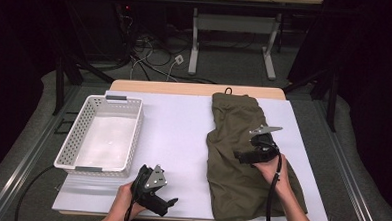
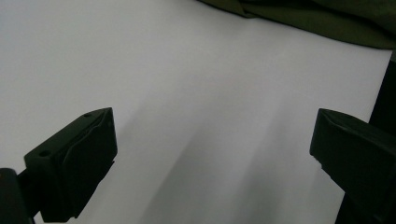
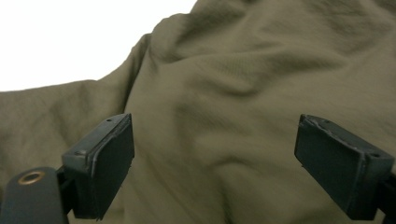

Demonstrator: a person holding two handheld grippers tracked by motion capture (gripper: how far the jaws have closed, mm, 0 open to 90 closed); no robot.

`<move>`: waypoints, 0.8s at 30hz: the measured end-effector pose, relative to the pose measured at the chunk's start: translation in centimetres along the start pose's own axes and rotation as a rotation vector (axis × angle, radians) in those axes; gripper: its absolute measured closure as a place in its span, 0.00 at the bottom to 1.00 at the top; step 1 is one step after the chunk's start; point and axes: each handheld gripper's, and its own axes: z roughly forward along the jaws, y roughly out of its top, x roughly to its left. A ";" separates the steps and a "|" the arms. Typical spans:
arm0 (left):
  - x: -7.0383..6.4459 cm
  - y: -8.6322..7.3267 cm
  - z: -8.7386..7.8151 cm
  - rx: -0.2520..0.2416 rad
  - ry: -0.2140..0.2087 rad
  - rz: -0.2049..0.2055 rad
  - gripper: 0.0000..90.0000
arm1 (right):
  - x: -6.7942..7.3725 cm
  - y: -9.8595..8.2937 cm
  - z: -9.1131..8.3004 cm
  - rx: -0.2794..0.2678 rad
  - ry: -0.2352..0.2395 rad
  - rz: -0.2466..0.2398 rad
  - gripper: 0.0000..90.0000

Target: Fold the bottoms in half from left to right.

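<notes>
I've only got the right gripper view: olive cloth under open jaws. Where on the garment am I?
Observer: The right gripper is over the middle of the olive garment, near its left edge.
Operator: And the left one?
Observer: The left gripper is open above bare white table cover, near the front edge.
Operator: Any container?
Observer: A white basket stands at the left, nothing inside.

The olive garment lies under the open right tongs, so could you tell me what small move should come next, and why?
Probably lower the right tongs and close on a fold of the olive garment: they hang open over it, gripping nothing.
</notes>
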 end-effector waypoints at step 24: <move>0.1 2.6 1.7 -0.004 0.009 -0.003 0.01 | -2.6 -1.7 -1.4 0.002 -0.063 0.020 0.09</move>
